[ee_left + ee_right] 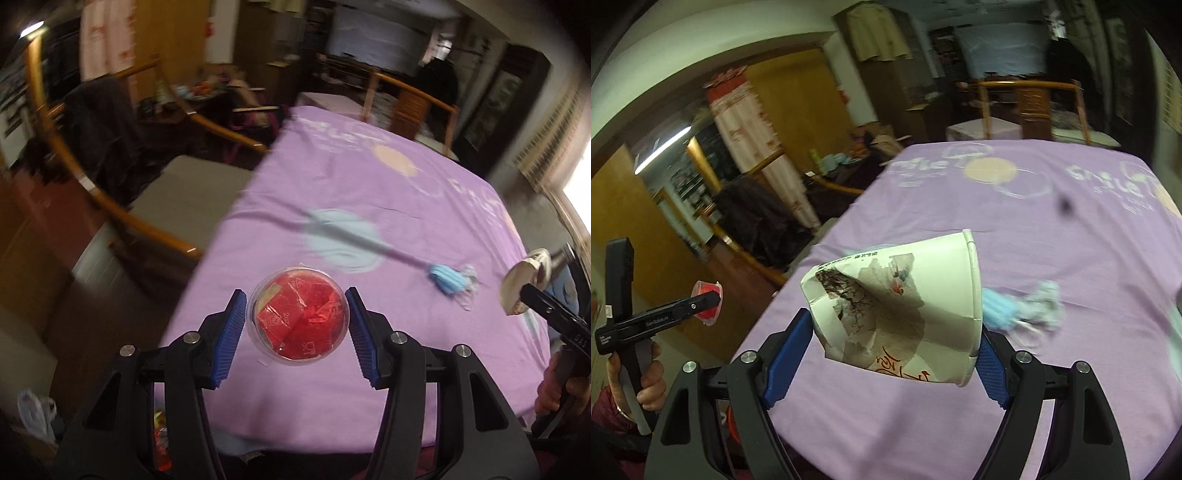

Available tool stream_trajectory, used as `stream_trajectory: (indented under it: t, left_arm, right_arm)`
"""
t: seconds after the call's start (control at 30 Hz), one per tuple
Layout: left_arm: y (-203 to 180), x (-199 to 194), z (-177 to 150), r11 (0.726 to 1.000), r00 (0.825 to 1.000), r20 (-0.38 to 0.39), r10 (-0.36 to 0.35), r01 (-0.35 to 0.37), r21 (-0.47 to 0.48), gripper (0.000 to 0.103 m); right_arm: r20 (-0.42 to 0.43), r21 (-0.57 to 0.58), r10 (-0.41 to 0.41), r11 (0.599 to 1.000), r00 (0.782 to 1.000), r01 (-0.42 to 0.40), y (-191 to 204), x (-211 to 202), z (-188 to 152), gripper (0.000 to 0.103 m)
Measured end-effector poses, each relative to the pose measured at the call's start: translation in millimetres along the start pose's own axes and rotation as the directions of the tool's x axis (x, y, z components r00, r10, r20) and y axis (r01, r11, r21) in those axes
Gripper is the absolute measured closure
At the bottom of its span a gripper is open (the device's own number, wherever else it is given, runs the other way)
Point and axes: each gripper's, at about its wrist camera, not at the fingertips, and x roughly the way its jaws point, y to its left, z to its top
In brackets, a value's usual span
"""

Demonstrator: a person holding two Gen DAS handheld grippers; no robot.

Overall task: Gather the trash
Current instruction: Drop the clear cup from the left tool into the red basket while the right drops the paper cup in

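Note:
My left gripper (297,319) is shut on a clear round plastic cup with red contents (298,318), held above the near edge of the purple-covered bed (369,184); the cup also shows in the right wrist view (708,302). My right gripper (895,338) is shut on a crumpled white paper cup with a printed picture (901,310), held on its side above the bed; it also shows in the left wrist view (524,280). A crumpled blue face mask (452,282) lies on the bed right of centre and also shows in the right wrist view (1015,306).
A wooden-framed chair with a grey cushion (184,195) stands left of the bed. A white plastic bag (35,413) lies on the floor at lower left. Wooden furniture and a cluttered table (192,92) stand at the back. A bright window (580,195) is at the right.

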Motion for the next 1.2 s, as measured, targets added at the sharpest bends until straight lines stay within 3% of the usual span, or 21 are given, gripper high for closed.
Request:
stream_trajectory:
  t: [0.17,0.27,0.47,0.5,0.53,0.6,0.77,0.9,1.2]
  left_arm:
    - [104,-28,-44,0.974,0.99,-0.023,0.142,-0.144,-0.177,0.049]
    - [154,-38,-77,0.939,0.98,-0.073,0.185,-0.198,-0.28,0.049]
    - [211,-38,-123,0.878,0.961,-0.168,0.219,-0.27,-0.396,0.048]
    - [219,-35,-128,0.864,0.957,-0.186,0.221,-0.28,-0.417,0.045]
    - [226,-35,-131,0.855,0.955,-0.195,0.226,-0.29,-0.43,0.032]
    - [235,-40,-135,0.829,0.948,-0.197,0.25,-0.315,-0.461,0.02]
    - [257,-59,-147,0.795,0.944,-0.196,0.266,-0.33,-0.509,0.019]
    - [265,-80,-159,0.757,0.924,-0.209,0.322,-0.383,-0.529,0.015]
    - [280,-138,-206,0.652,0.874,-0.234,0.426,-0.476,-0.59,0.014]
  right_arm:
    - [-0.051,-0.109,0.058,0.992,0.997,-0.063,67,27,10,0.023]
    - [-0.089,-0.157,0.093,0.982,0.992,-0.106,103,45,15,0.023]
    - [-0.166,-0.259,0.13,0.951,0.977,-0.17,168,68,14,0.023]
    - [-0.175,-0.282,0.13,0.943,0.976,-0.176,178,70,14,0.023]
    - [-0.179,-0.293,0.13,0.939,0.975,-0.179,184,70,14,0.023]
    - [-0.19,-0.304,0.134,0.934,0.973,-0.188,195,72,14,0.023]
    - [-0.25,-0.314,0.164,0.918,0.954,-0.24,221,85,9,0.022]
    - [-0.329,-0.35,0.206,0.88,0.922,-0.322,251,100,1,0.022]
    - [-0.51,-0.449,0.283,0.717,0.812,-0.533,350,127,-29,0.022]
